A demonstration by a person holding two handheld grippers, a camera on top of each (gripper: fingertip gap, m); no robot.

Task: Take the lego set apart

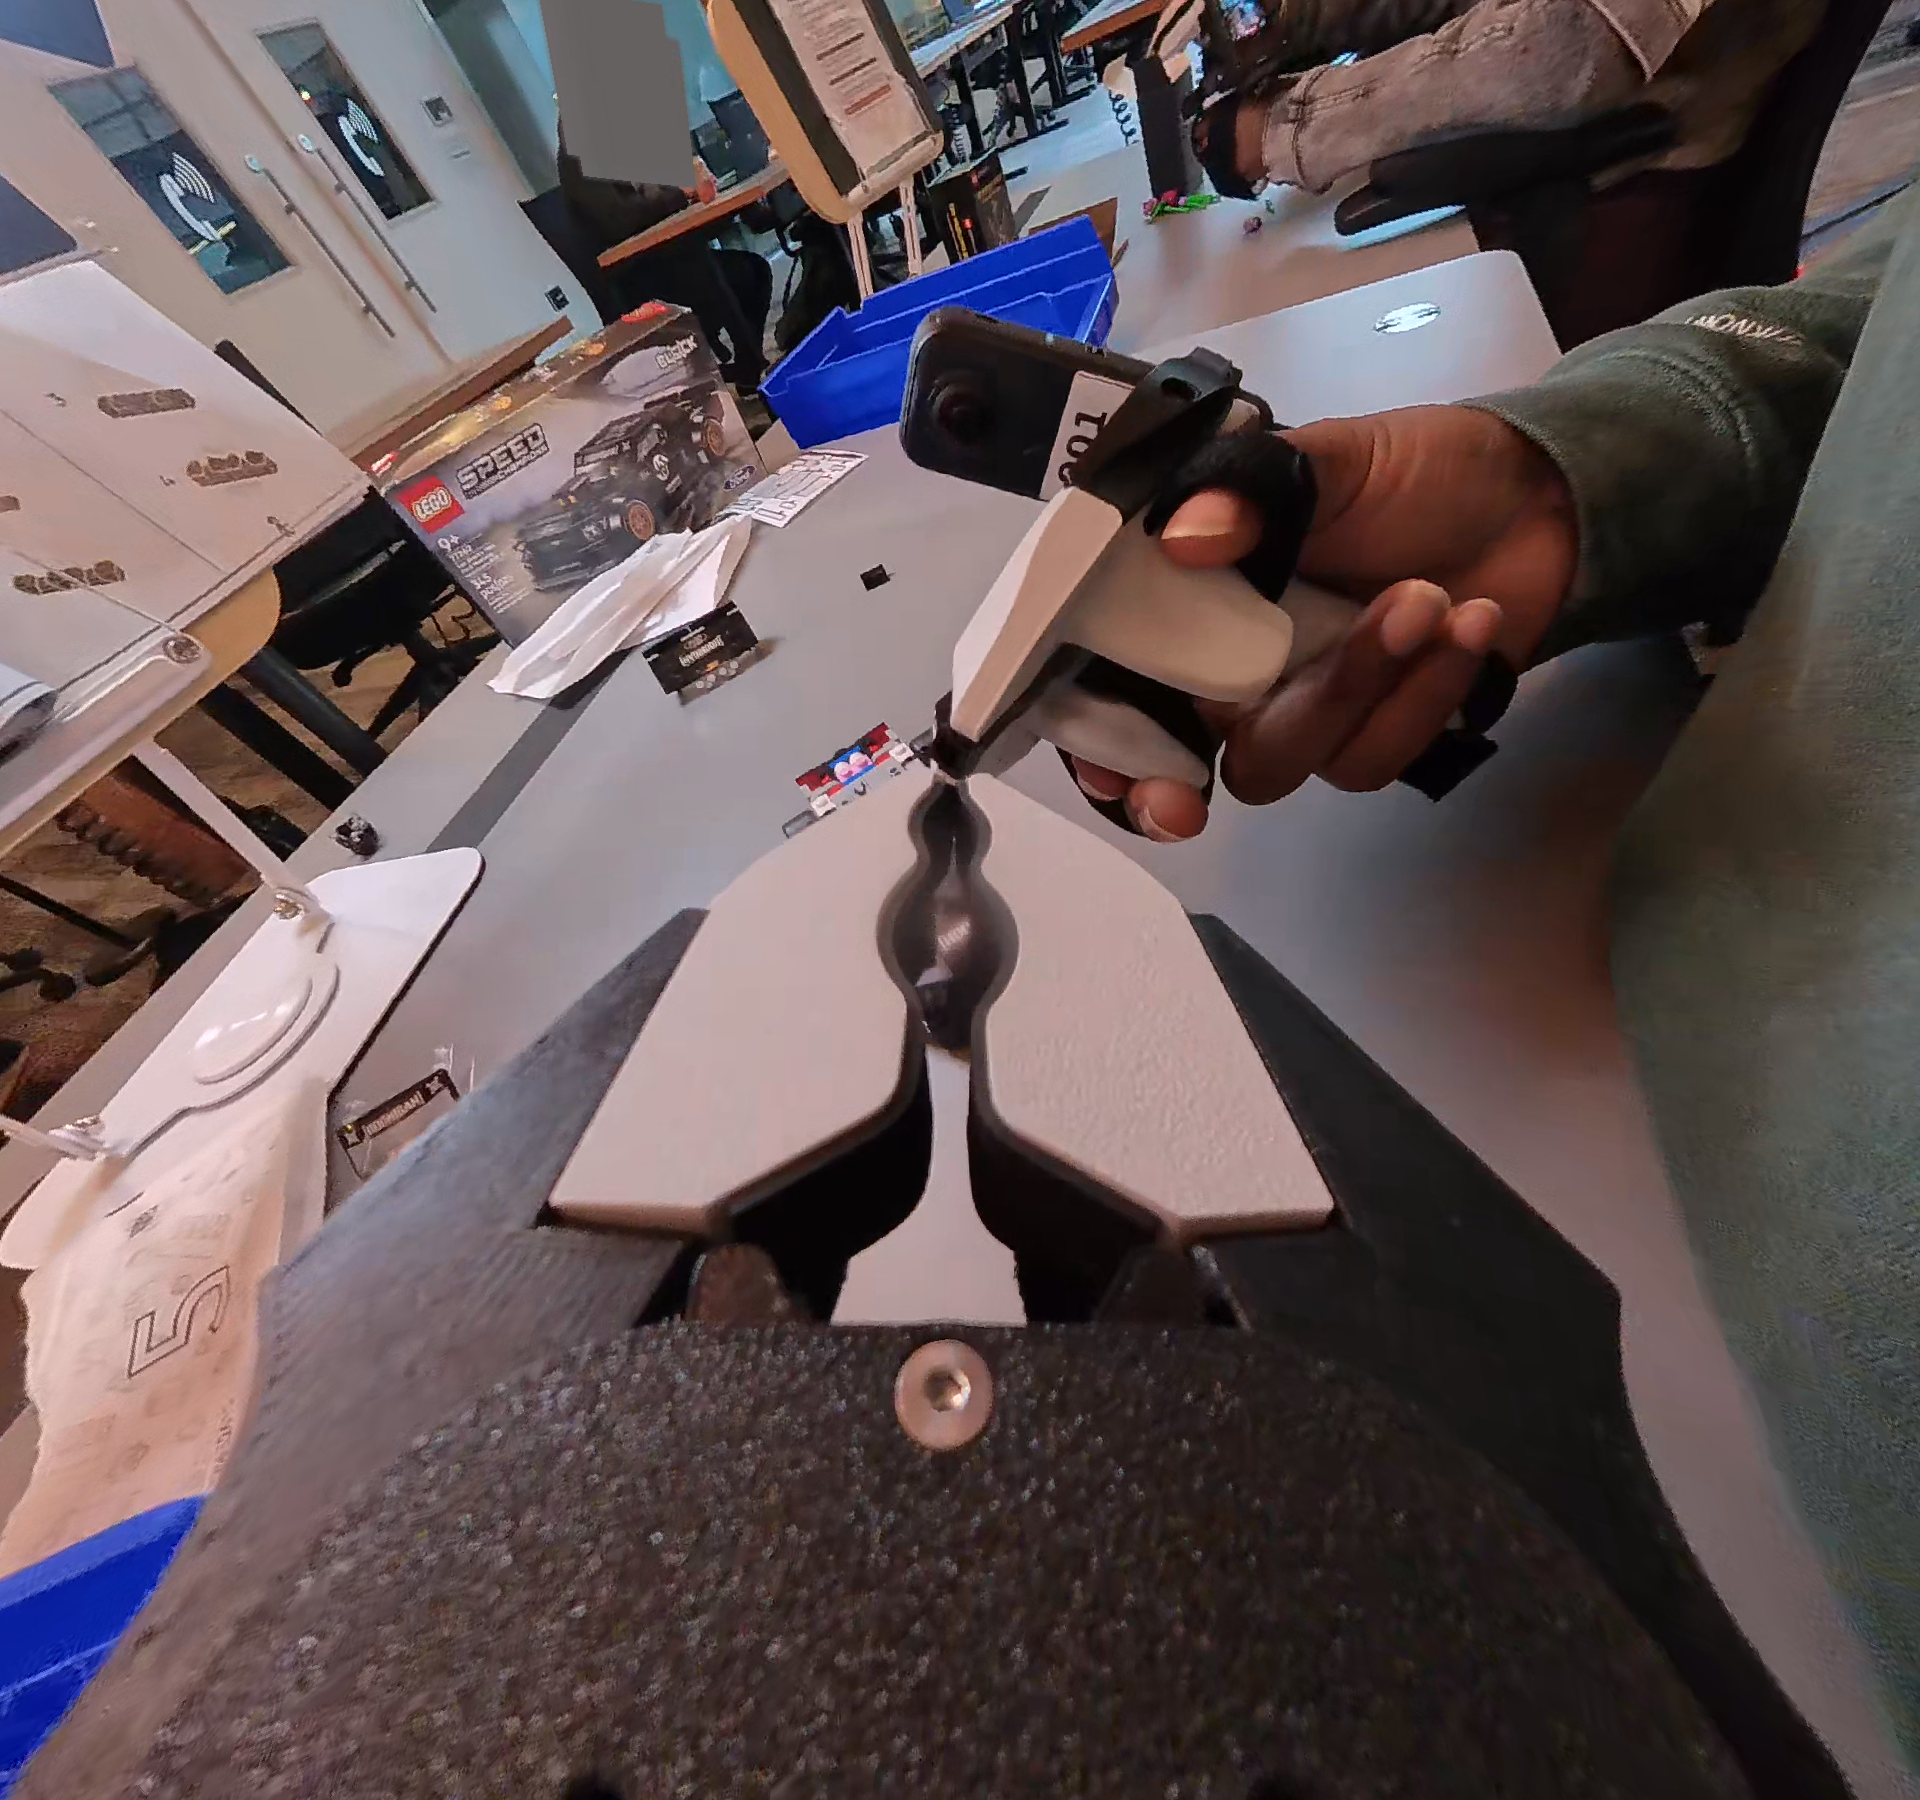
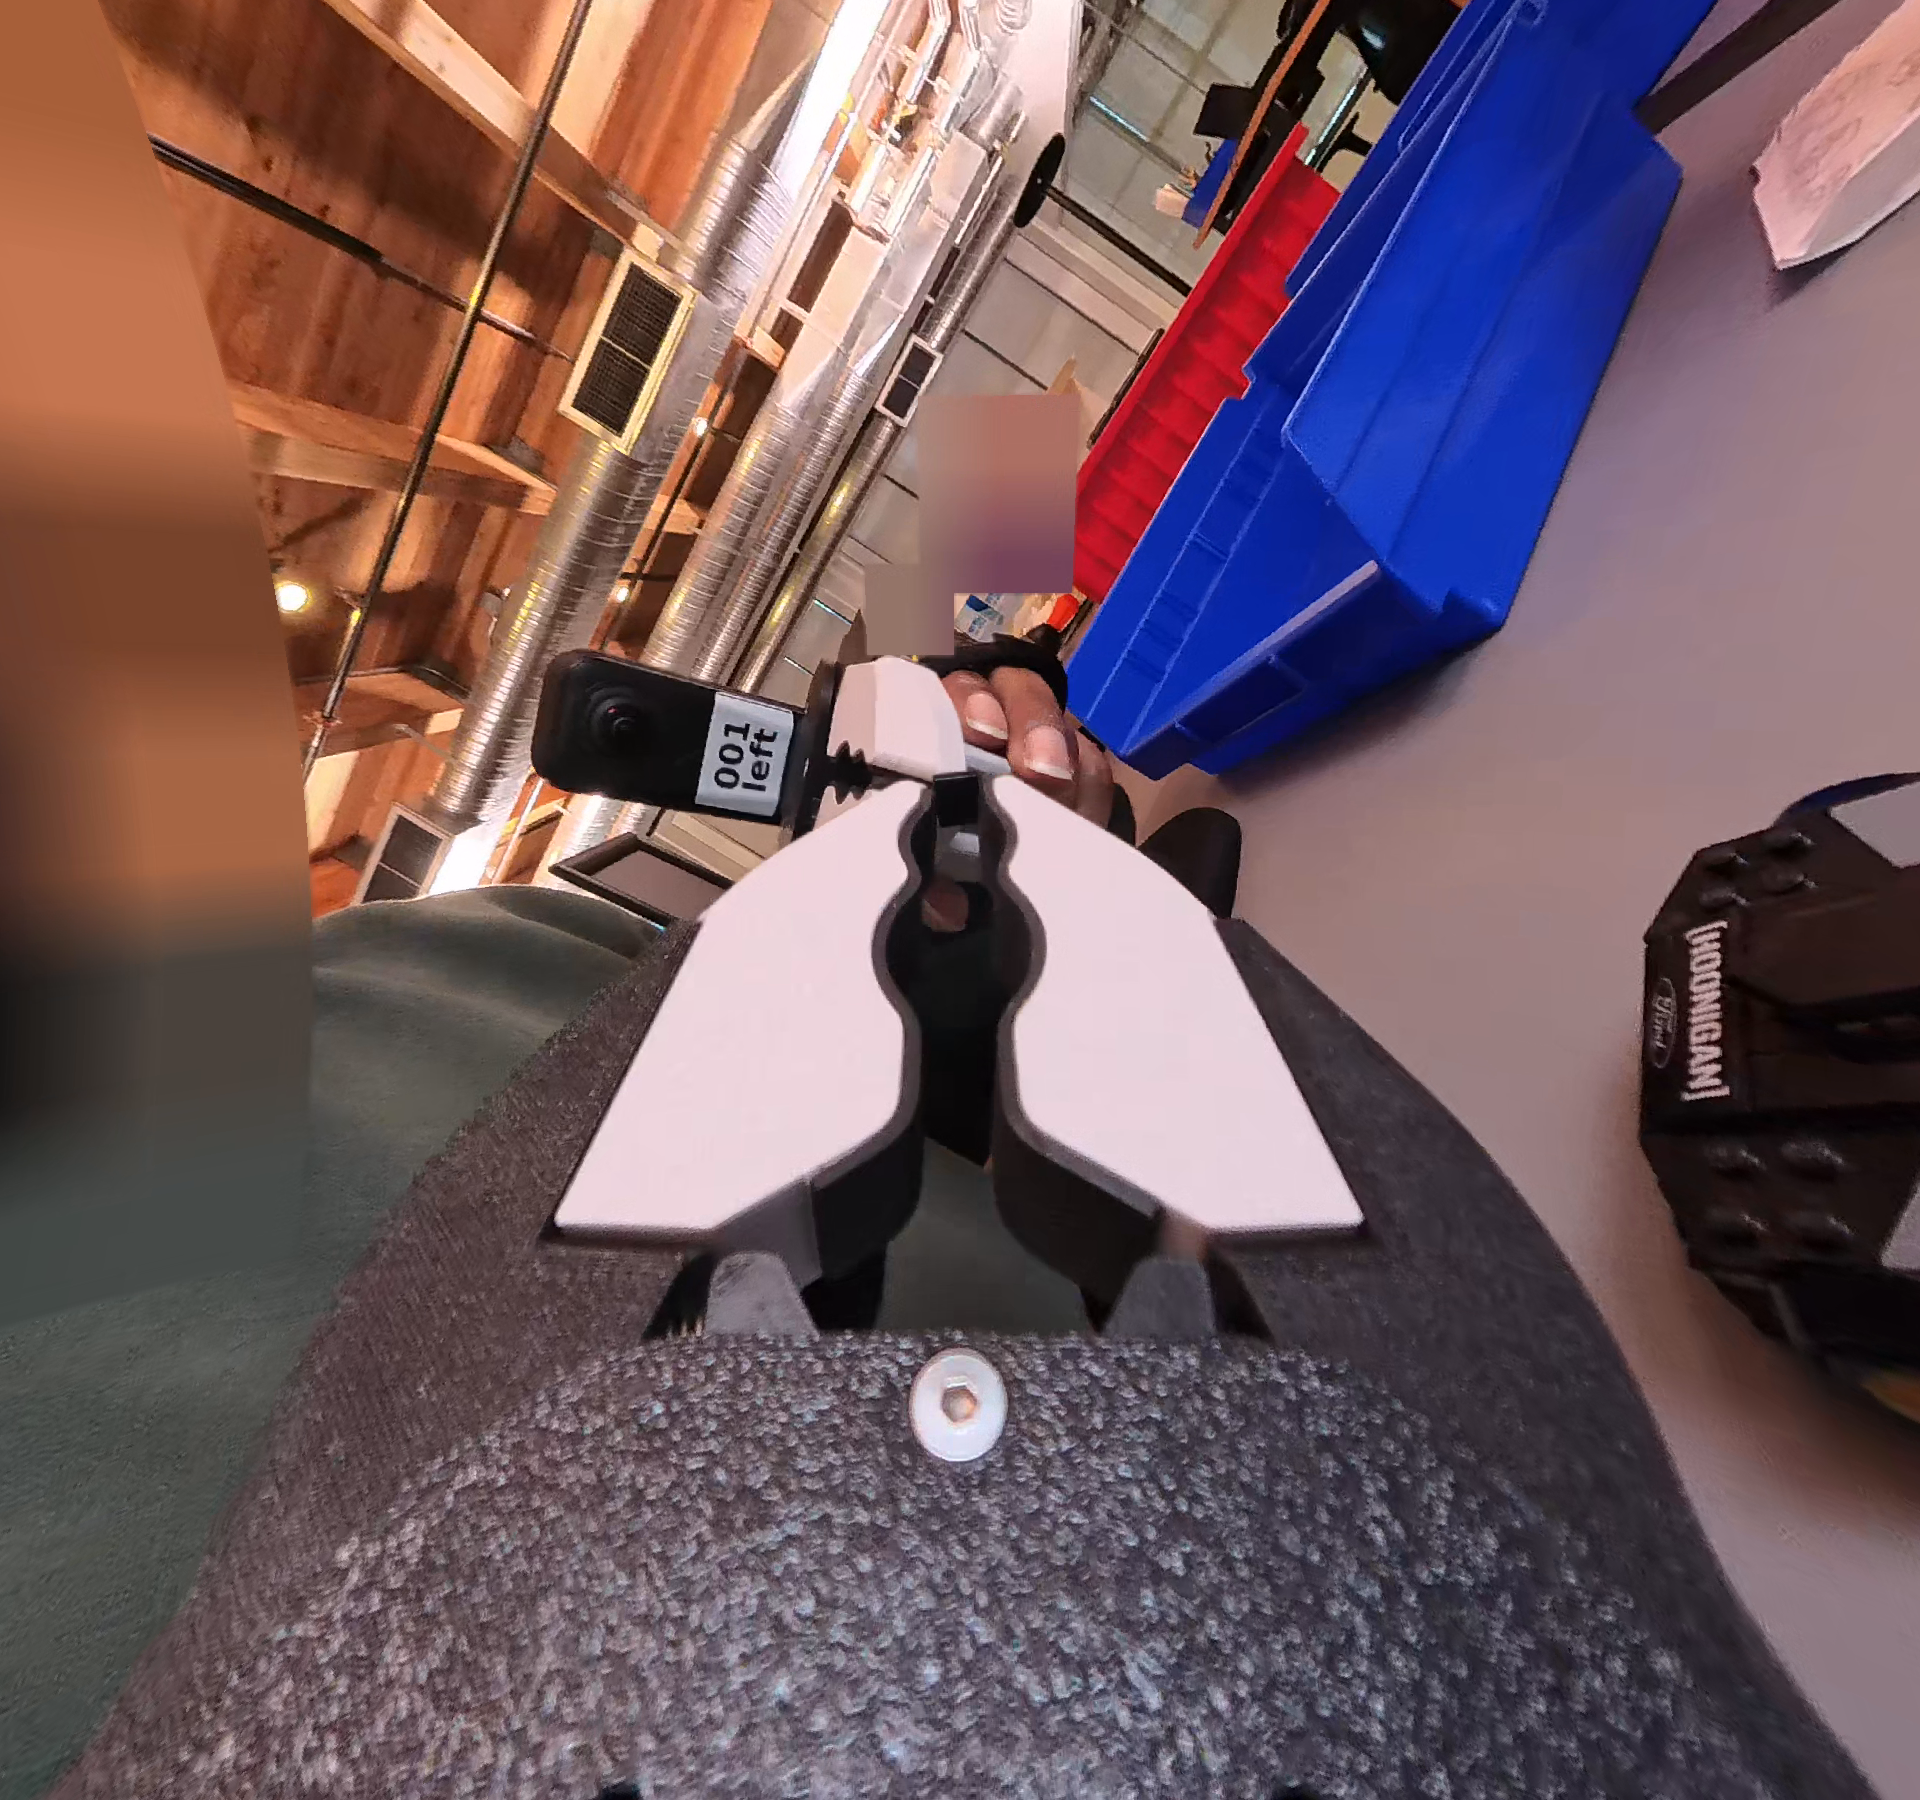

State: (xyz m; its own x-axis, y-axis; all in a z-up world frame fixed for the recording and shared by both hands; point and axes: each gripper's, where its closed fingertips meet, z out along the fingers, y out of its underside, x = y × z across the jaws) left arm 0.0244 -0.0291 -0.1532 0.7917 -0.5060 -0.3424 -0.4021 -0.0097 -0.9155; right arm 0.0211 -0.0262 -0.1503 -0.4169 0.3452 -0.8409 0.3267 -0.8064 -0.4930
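My right gripper [image 2: 956,810] is shut on a small black lego piece [image 2: 956,803] and holds it in the air above the grey table [image 1: 644,815]. In the left wrist view the right gripper [image 1: 951,751] comes in from the upper right in a hand, with the black piece [image 1: 948,740] at its tips. My left gripper [image 1: 951,794] has its fingers pressed together, and their tips meet that piece from below. I cannot tell whether they pinch any of it. A partly built lego base [image 1: 852,768] in red, blue and grey lies on the table just behind the tips.
A lego box [image 1: 582,483], white paper bags [image 1: 634,607], a black printed piece [image 1: 701,654] and a loose black piece [image 1: 875,576] lie farther back. Blue bins [image 2: 1403,503] and a black lego car body [image 2: 1787,1044] are to my right. A closed laptop [image 1: 1351,327] is behind the hand. Left and right tips are no more than a few centimetres apart. From either gripper's tips it is about 20 centimeters to the partly built lego base [image 1: 852,768].
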